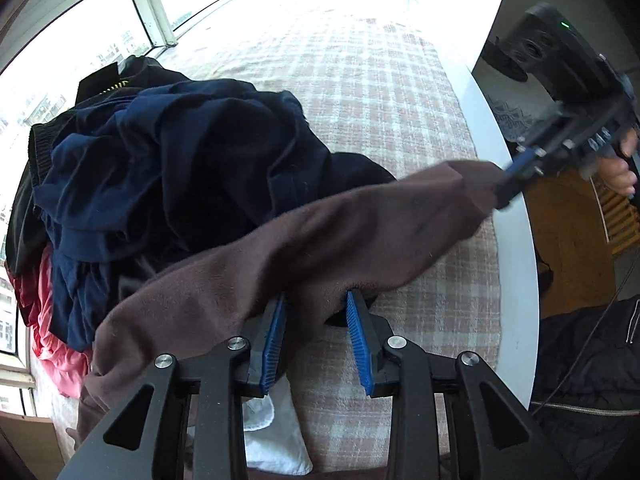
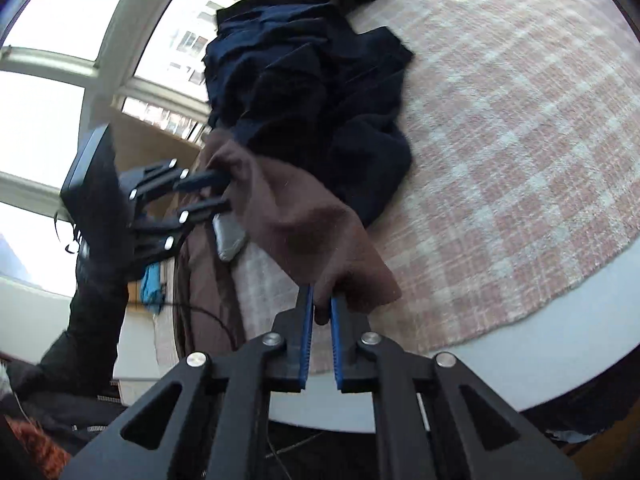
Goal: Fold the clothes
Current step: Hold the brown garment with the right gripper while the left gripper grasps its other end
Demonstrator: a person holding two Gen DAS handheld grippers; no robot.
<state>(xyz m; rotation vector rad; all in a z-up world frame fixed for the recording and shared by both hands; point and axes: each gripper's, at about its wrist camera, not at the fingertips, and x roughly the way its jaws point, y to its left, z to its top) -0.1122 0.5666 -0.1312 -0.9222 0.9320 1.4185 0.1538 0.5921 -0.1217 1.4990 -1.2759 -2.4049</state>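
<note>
A brown garment (image 1: 320, 240) hangs stretched between my two grippers above the bed. My left gripper (image 1: 316, 300) points steeply down, its blue pads closed on a thick bunch of the brown cloth, which also drapes off to the left. My right gripper (image 1: 506, 190) pinches the far end of it at the bed's right edge. In the right wrist view, the right gripper (image 2: 320, 300) has its pads nearly together on an edge of the brown garment (image 2: 304, 224). The left gripper (image 2: 226, 192) holds the other end of that garment.
A heap of navy and black clothes (image 1: 180, 160) lies on the pink checked bed cover (image 1: 380, 80), with a pink garment (image 1: 48, 320) under it and a white cloth (image 1: 276, 432) near me. Windows (image 1: 80, 20) stand behind. The bed's white edge (image 1: 516, 240) runs along the right.
</note>
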